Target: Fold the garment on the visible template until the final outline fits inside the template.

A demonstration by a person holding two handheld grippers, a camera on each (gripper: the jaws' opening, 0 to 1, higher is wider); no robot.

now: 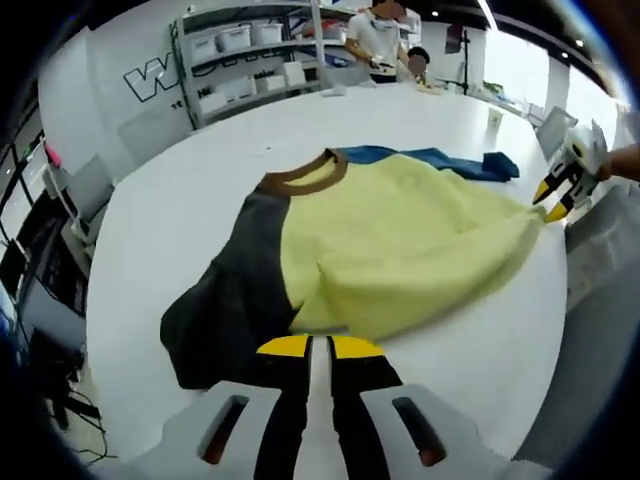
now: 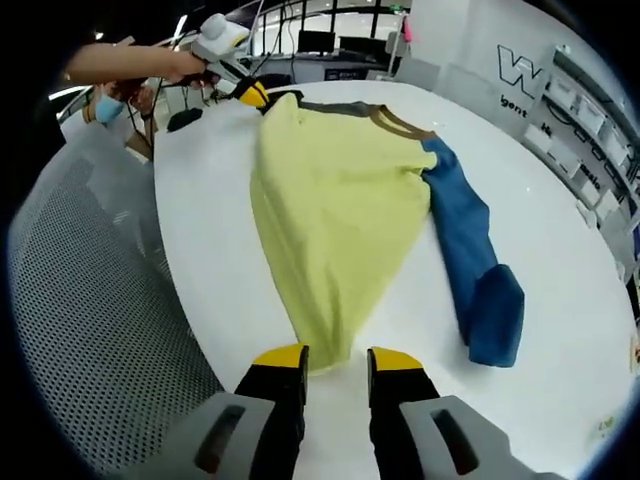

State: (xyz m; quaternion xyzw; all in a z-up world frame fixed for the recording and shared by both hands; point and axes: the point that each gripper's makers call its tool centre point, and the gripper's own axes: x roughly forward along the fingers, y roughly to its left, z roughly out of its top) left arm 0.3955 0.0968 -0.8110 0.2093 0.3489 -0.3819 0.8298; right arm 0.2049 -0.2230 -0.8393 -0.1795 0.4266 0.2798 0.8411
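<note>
Yellow-bodied knit sweater (image 2: 335, 215) with one blue and one grey sleeve lies spread on the white desk (image 2: 560, 260). My left tool (image 1: 320, 345) and right tool (image 2: 335, 360) each pinch its hem; uneven pulling could bunch it.

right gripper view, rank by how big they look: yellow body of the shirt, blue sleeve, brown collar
1. yellow body, by far the largest.
2. blue sleeve, a long strip beside it.
3. brown collar, a thin band; it lies farthest from the camera, which shrinks it somewhat, but it is clearly the smallest.
</note>
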